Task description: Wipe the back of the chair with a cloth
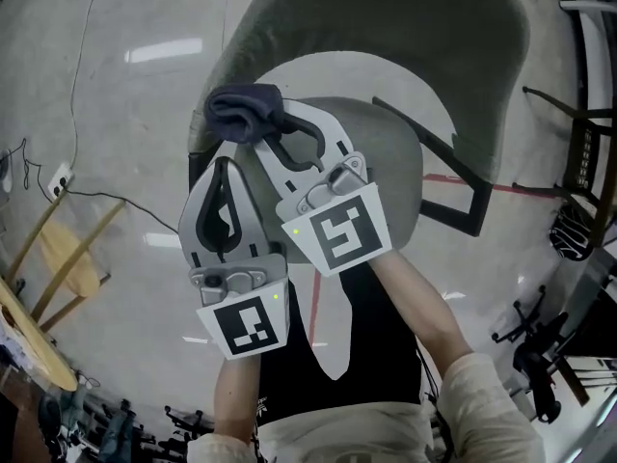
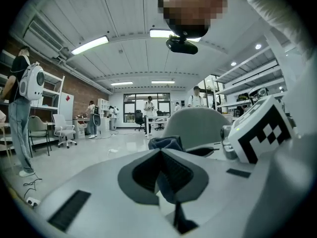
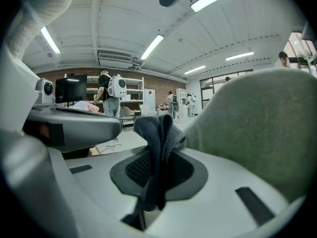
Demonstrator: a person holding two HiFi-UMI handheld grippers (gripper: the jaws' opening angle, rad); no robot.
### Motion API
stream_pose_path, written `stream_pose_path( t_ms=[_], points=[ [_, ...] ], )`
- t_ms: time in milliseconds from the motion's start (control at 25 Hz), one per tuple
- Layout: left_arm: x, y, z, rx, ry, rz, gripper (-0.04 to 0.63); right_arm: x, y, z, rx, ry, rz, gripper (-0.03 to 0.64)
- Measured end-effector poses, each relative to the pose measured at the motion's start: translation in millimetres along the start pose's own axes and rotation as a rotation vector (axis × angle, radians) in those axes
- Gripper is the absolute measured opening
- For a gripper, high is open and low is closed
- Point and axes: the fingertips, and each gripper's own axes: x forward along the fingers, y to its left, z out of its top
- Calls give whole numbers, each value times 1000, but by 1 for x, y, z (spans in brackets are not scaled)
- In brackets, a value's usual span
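Closest to the lens, the left gripper (image 1: 224, 167) has its fingers pressed together at the tips. Its own view (image 2: 160, 155) shows nothing caught between them. It points away from the person, just left of the other tool, and takes no part in the work.

Beside it, the right gripper (image 1: 260, 129) has its fingers clamped on a dark blue-grey cloth (image 1: 243, 112). In the right gripper view (image 3: 157, 155) the cloth (image 3: 157, 128) is a folded strip. Its long axis runs along the fingers, from deep in the grip out past the tips, where it ends in a loose wad pointing forward and up.

That wad lies at the left edge of the grey-green shell chair (image 1: 405, 37), whose rounded back (image 3: 257, 123) rises close on the right. I cannot tell whether cloth and upholstery touch.

The wipe looks about to start rather than under way. Little fabric shows beyond the tips, so the right gripper should probably be angled so the wad, not the hard fingers, meets the back. Firm, even pressure and a tight grip would suit. Overlapping sweeps could follow the curve across the back's width and work downward from the top rim. The left gripper could steady the chair (image 2: 198, 123) or stay clear.
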Motion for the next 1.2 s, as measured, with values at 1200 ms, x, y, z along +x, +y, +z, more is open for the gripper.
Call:
stream_pose_path(
  t_ms=[1200],
  points=[
    [8, 7, -8, 12, -5, 46, 15, 34, -62, -11, 115, -6, -216, 61]
  ],
)
